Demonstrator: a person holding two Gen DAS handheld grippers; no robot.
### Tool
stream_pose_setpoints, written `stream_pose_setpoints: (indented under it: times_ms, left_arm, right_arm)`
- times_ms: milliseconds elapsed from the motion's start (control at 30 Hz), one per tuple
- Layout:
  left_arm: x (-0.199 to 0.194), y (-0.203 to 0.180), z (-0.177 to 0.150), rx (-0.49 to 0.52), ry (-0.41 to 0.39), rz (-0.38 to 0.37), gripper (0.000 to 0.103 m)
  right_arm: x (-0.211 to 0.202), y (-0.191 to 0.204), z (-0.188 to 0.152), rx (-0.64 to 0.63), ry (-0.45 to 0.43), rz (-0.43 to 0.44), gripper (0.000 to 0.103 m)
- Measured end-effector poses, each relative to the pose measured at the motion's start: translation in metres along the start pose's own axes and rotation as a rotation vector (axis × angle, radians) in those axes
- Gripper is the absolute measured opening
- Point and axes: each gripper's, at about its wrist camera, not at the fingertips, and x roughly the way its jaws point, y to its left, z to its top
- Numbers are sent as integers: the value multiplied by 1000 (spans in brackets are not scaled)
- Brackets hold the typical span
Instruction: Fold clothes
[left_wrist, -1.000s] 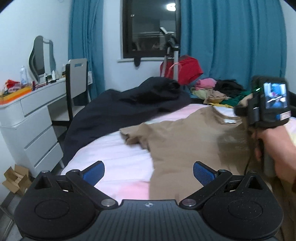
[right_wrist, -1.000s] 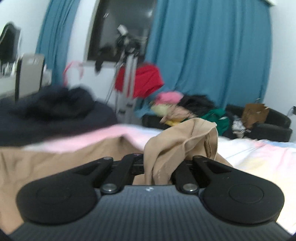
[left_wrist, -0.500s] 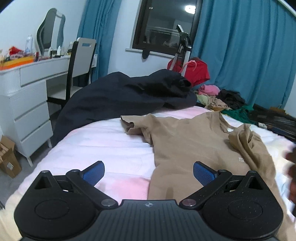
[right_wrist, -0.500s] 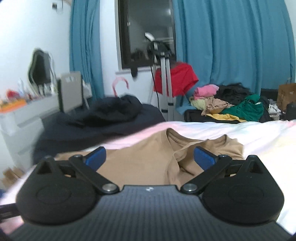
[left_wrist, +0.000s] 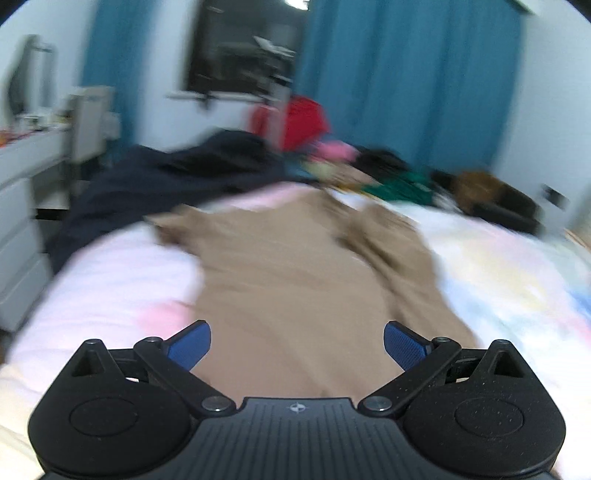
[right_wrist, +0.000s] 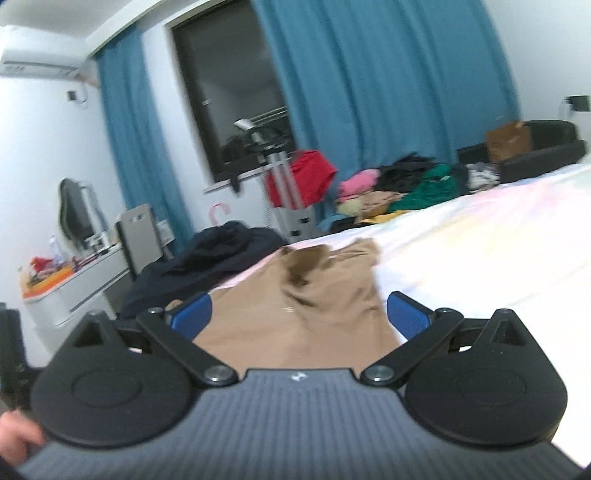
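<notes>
While the tan shirt (left_wrist: 295, 280) is lying spread on the bed (left_wrist: 122, 280), both the left gripper (left_wrist: 297, 345) and right gripper (right_wrist: 299, 314) are hovering wide open, holding nothing, so I'm guessing next is grabbing the right sleeve (right_wrist: 340, 273)

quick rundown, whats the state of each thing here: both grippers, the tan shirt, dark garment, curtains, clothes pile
left gripper: open, holding nothing, over the shirt's lower part
right gripper: open, holding nothing
tan shirt: spread on the bed, one sleeve folded in over the body, other sleeve out
dark garment: crumpled heap at the bed's far edge
curtains: drawn aside, window uncovered
clothes pile: unfolded, jumbled
</notes>
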Motion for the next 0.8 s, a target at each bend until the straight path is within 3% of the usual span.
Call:
stream_pose_setpoints:
  times_ms: [167, 333, 433, 567, 700, 800]
  left_arm:
    - [9, -47, -27, -25, 179, -257, 95]
    - [29, -78, -54, -113, 364, -431, 84]
    - [39, -94, -72, -112, 448, -478, 77]
    - [52, -109, -93, -60, 519, -486, 68]
    - [59, -115, -103, -38, 540, -505, 51]
    - [63, -116, -106, -45, 544, -514, 46]
  right_arm:
    - [-29, -45, 10, 103, -67, -21, 103]
    - [-41, -87, 12, 205, -63, -24, 103]
    - [-37, -103, 10, 240, -39, -11, 103]
    - [-29, -111, 6, 267, -10, 17, 103]
    - [-20, -109, -1, 274, 26, 45, 103]
    - [-13, -104, -7, 271, 52, 52, 103]
